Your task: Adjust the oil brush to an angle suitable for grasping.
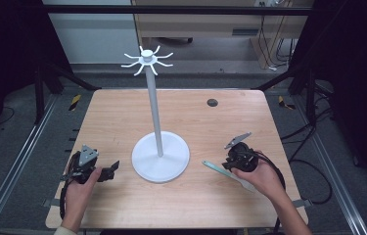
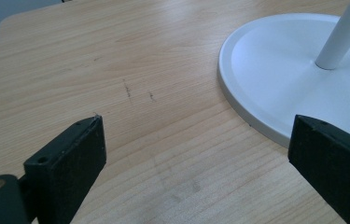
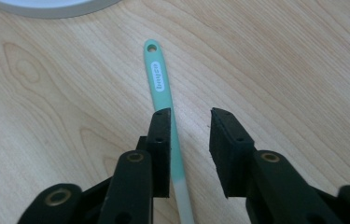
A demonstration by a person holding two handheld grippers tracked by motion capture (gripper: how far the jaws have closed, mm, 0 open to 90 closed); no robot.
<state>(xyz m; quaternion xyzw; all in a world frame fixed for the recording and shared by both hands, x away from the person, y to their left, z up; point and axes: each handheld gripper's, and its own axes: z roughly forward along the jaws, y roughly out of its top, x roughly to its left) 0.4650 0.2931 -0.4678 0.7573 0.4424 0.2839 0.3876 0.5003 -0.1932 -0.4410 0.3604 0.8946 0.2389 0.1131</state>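
A teal utensil handle (image 3: 158, 74) with a hole at its tip and a white label lies on the wooden table (image 1: 122, 112); its near end turns pale. My right gripper (image 3: 190, 114) hovers over it, open. The handle runs along the inner face of one jaw, and the other jaw stands clear of it. In the high view the teal utensil (image 1: 215, 167) lies slanted at the right front, with the right gripper (image 1: 229, 165) over its middle. My left gripper (image 1: 111, 170) rests at the left front, and in its own view the left gripper (image 2: 198, 126) is wide open with nothing between its jaws.
A white stand rises from a round base (image 1: 160, 161) at the table's centre to a ring of hooks (image 1: 147, 59). Its base (image 2: 266, 70) lies just beyond my left gripper. A dark round hole (image 1: 212, 102) sits at the far right of the table.
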